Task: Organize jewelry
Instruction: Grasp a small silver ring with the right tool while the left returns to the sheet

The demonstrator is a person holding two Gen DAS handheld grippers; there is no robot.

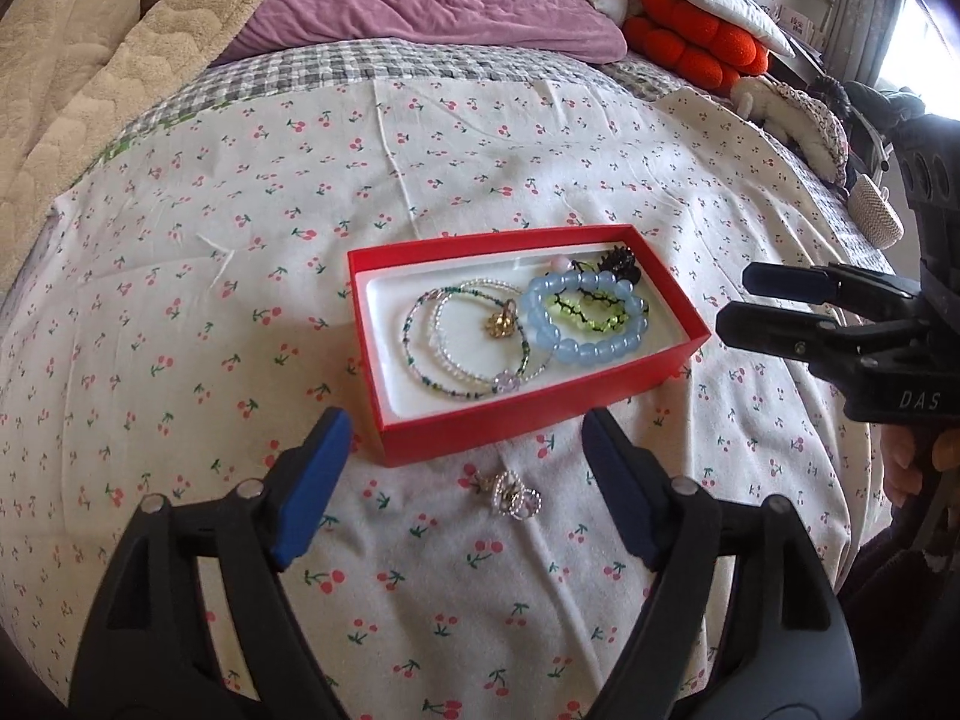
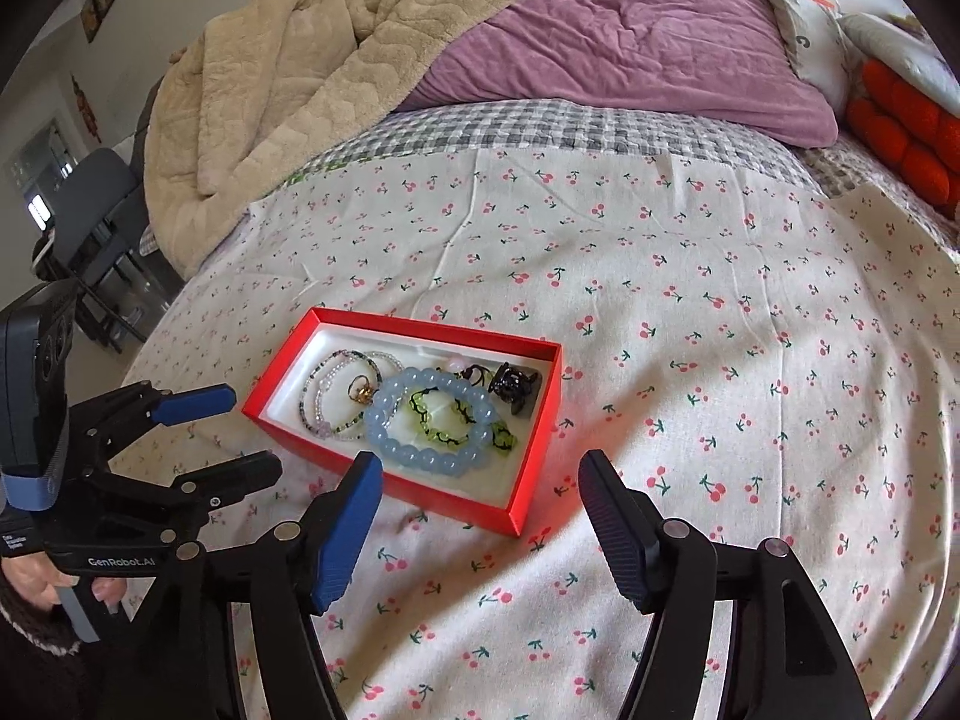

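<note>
A red box [image 1: 540,420] with a white lining sits on the cherry-print sheet [image 1: 180,360] of a bed. Inside it lie a blue bead bracelet [image 1: 576,318], a green one [image 1: 591,309] within the blue ring, two thin beaded bracelets [image 1: 462,342] overlapping at the box's other end, a small gold piece [image 1: 501,319] on them, and a dark claw clip [image 1: 621,258] in the far corner. One last small item, a pearly ring cluster [image 1: 510,495], lies on the sheet just outside the box's near wall. In the left wrist view it sits between the fingers of the left gripper [image 1: 468,480], a little ahead of the tips and touching neither; the jaws are spread wide with nothing in them. The right gripper [image 2: 480,516] likewise has its jaws wide apart and empty, hovering at the box's near corner, with the blue bracelet just ahead of its left finger. From the left view the right gripper [image 1: 750,300] shows beside the box's right end, not touching it. A purple quilt [image 2: 630,30] and a beige blanket [image 2: 288,78] lie farther up the bed.
</note>
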